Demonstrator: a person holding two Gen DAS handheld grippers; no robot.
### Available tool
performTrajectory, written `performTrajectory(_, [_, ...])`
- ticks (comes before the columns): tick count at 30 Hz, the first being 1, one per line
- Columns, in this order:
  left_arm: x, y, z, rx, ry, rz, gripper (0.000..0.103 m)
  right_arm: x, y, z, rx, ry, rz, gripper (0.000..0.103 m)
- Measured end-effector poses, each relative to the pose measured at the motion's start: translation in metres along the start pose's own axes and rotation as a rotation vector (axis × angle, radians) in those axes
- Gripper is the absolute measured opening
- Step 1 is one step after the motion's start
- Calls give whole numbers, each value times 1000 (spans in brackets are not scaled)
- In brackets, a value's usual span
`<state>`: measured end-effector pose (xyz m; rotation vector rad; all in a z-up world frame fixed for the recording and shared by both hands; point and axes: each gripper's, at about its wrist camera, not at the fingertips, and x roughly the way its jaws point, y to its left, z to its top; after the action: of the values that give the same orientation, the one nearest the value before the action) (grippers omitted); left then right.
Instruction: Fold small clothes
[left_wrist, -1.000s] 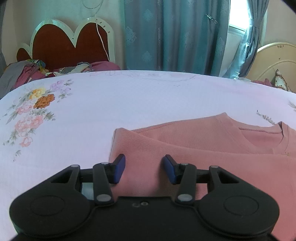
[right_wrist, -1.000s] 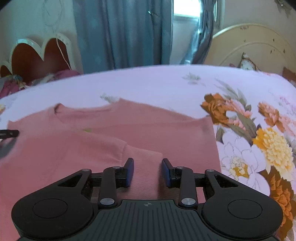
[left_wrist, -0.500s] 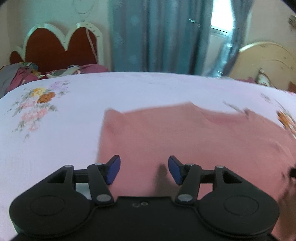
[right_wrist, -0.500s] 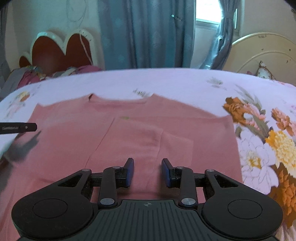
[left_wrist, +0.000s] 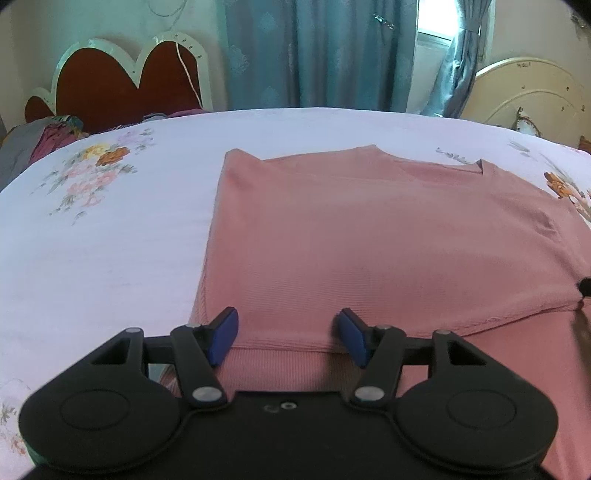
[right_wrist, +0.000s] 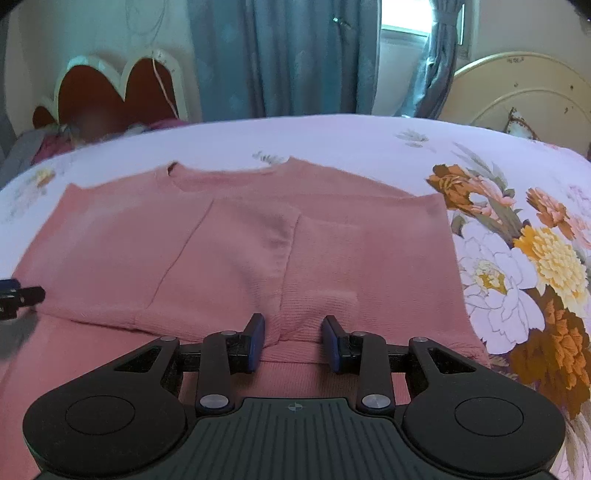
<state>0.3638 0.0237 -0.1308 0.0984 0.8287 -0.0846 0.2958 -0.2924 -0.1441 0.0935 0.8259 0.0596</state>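
We see our left claw (left_wrist: 287, 336) wide apart and our right claw (right_wrist: 293, 343) narrower, both holding nothing, over the pink shirt (right_wrist: 236, 243) on the bed (left_wrist: 110, 229).

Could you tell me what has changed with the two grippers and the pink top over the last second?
The left gripper spread its jaws wider and drew back along the pink top toward its bottom hem, so the top's whole left side now shows; nothing is gripped. The right gripper also backed off toward the hem, jaws unchanged and empty. The top stayed flat on the floral bedsheet, sleeves folded in.
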Motion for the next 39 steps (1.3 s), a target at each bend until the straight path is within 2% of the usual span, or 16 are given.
performTrajectory(3, [-8, -4, -1, -7, -1, 19, 60, -8, -4, 1, -8, 0, 30, 33])
performTrajectory(6, [-24, -11, -3, -30, -13, -2, 60, -24, -12, -2, 4, -22, 50, 33])
performTrajectory(9, [-39, -28, -11, -19, -13, -16, 61, -28, -18, -11, -6, 24, 80, 33])
performTrajectory(17, [-53, -69, -42, 24, 35, -51, 62, -40, 3, -39, -87, 55, 171, 33])
performTrajectory(22, [-54, -65, -57, 28, 49, -17, 67, -41, 1, -51, -137, 49, 134, 33])
performTrajectory(30, [-69, -50, -66, 29, 71, 0, 68, -71, -10, -69, -71, 46, 81, 33])
performTrajectory(39, [-97, -39, -86, 56, 57, -63, 71, -108, 49, -92, -62, 39, 115, 33])
